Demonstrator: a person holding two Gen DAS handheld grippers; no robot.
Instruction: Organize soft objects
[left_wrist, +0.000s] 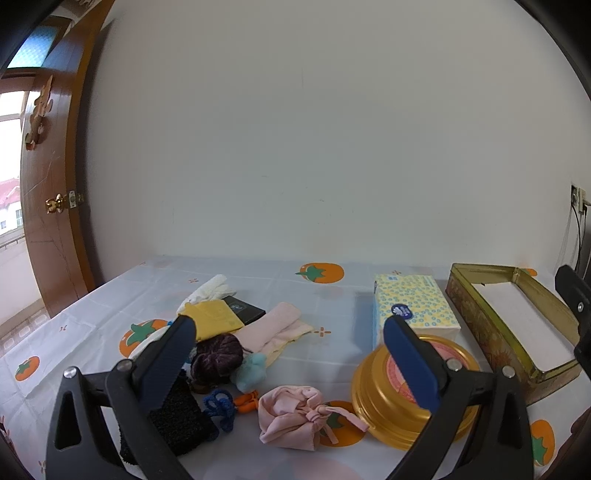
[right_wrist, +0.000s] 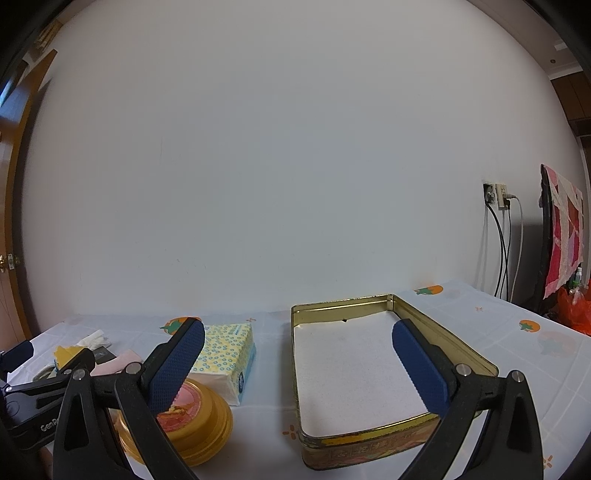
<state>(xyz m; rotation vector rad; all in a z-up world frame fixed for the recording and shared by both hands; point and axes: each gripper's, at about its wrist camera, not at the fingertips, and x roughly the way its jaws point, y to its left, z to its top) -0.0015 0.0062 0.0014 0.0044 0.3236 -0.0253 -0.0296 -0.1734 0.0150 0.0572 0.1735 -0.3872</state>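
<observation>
Both grippers hang above the table (left_wrist: 258, 288), fingers pointing toward the white wall. The left gripper (left_wrist: 288, 332) has its blue pads spread wide with nothing between them, poised over the heap of soft things: a pink knotted cloth bundle (left_wrist: 295, 417) nearest, a dark purple scrunchie (left_wrist: 218, 358), a pale blue pom-pom (left_wrist: 251, 371), a black knitted piece (left_wrist: 177, 421), a blue cord (left_wrist: 219, 406), a yellow cloth (left_wrist: 218, 317) and a folded pink cloth (left_wrist: 273, 325) further back. The right gripper (right_wrist: 299, 343) is just as widely parted and equally empty, held over the open gold tin (right_wrist: 369, 435), whose white-lined floor is bare.

The left camera alone shows the full pile (the right catches only a sliver of yellow and pink at its left edge). The right camera alone sees the whole tin. Both take in the tissue box (right_wrist: 225, 350) and the round gold tin (left_wrist: 399, 402) between pile and tin.
</observation>
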